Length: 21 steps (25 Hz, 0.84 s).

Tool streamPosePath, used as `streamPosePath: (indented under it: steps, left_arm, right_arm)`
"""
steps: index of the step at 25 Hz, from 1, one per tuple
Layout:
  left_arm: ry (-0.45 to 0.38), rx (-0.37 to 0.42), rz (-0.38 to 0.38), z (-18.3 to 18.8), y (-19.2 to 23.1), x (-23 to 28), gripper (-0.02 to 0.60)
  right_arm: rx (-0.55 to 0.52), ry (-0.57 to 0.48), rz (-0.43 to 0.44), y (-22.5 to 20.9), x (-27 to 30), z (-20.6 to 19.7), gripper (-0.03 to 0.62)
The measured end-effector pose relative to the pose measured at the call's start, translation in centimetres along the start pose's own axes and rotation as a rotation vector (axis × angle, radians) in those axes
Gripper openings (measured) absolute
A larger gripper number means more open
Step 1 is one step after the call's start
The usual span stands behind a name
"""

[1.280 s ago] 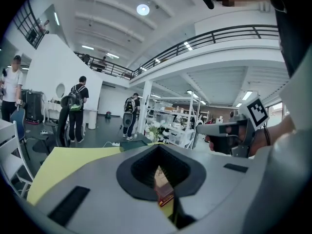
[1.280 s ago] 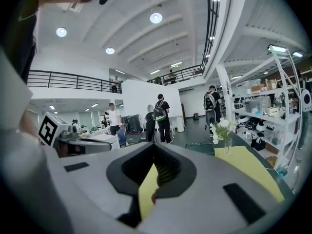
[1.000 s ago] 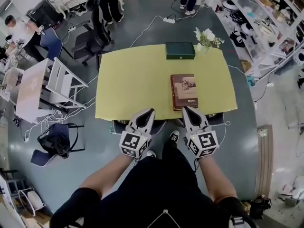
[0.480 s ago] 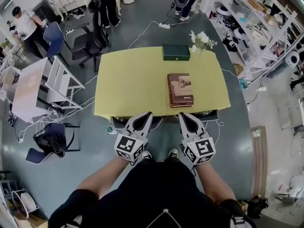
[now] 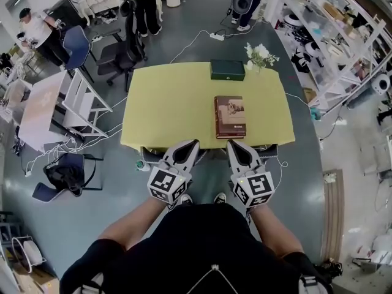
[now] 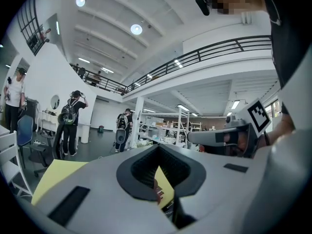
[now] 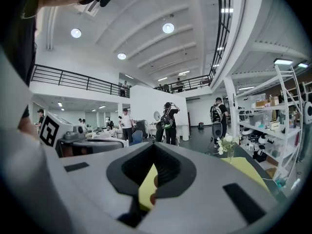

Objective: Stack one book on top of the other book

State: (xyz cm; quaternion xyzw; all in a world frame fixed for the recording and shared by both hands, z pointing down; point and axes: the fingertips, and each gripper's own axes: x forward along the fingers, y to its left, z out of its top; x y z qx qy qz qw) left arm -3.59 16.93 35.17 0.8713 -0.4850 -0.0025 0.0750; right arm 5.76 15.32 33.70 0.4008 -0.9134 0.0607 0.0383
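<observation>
A brown book lies flat on the yellow table, right of centre and close to the near edge. A dark green book lies by itself at the far edge. Both grippers hover side by side at the table's near edge, short of the brown book. My left gripper is shut and holds nothing, and so is my right gripper. In the left gripper view the closed jaws of the left gripper let a sliver of yellow table show through. The right gripper looks the same in its own view.
A small vase of white flowers stands at the table's far right corner beside the green book. Chairs and a white side table stand to the left. Shelving lines the right. People stand beyond the table, and cables run across the floor.
Both grippers have drawn back from the table toward me and risen; the right tip no longer reaches the brown book's near edge. The books have not moved.
</observation>
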Motion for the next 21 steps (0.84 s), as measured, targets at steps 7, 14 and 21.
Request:
streamPosePath:
  steps: [7,14,21]
  left_arm:
    - [-0.003,-0.005,0.003,0.2,-1.2,0.9,0.009]
    - [-0.006,-0.011,0.007,0.2,-1.6,1.6,0.009]
    - [-0.003,-0.019,0.021,-0.4,-1.8,1.8,0.009]
  right_arm:
    - [-0.009,-0.025,0.027,-0.3,-1.0,0.4,0.014]
    - [-0.007,-0.017,0.041,-0.7,-1.2,0.1,0.014]
    - [0.025,-0.026,0.067,-1.0,-1.2,-0.3,0.014]
